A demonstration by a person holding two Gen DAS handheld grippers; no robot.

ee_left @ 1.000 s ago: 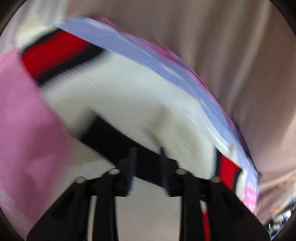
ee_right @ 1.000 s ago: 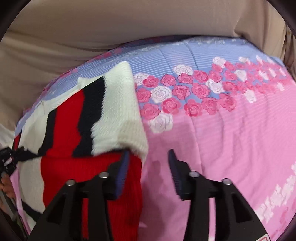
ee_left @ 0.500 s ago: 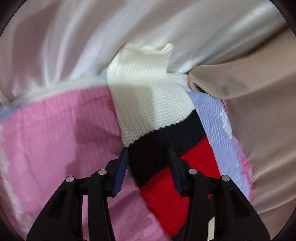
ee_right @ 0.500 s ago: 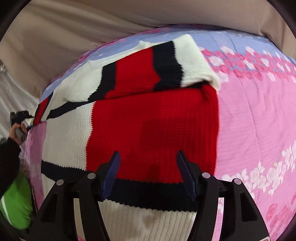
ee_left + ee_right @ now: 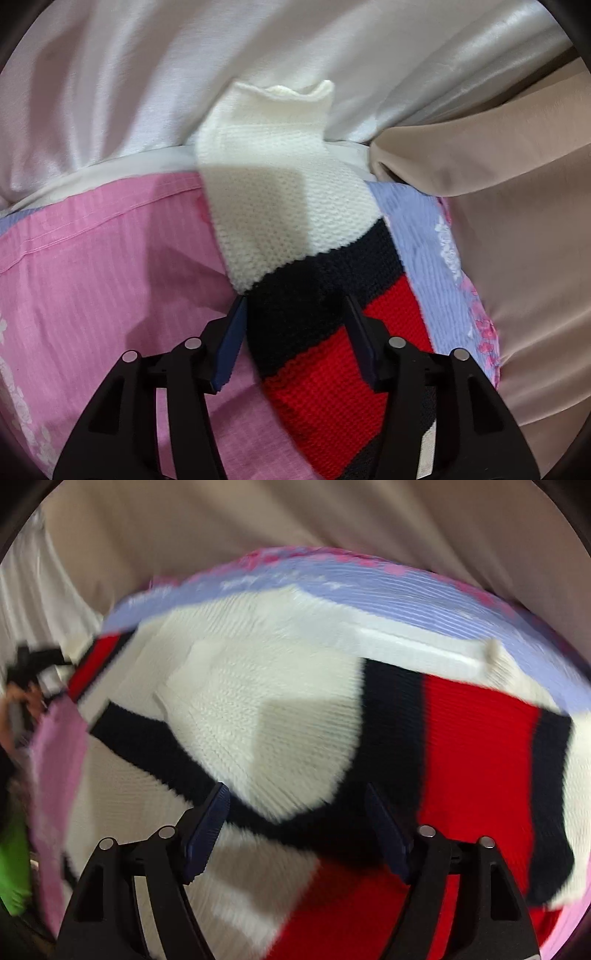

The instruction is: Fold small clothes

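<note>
My left gripper (image 5: 295, 325) is spread wide, empty, over a sleeve of the knit sweater (image 5: 295, 229) — white, black and red bands — lying on the pink and lavender bedsheet (image 5: 103, 266). My right gripper (image 5: 297, 821) also gapes apart, holding nothing, above the sweater's (image 5: 266, 701) body spread on that sheet (image 5: 388, 590); this view is blurred.

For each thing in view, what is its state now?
left gripper: jaws open, over the sleeve, gripping nothing
right gripper: jaws open, empty
knit sweater: spread on the bedsheet, partly folded
sleeve: stretched out, cuff at the bed's edge
bedsheet: spread flat
</note>
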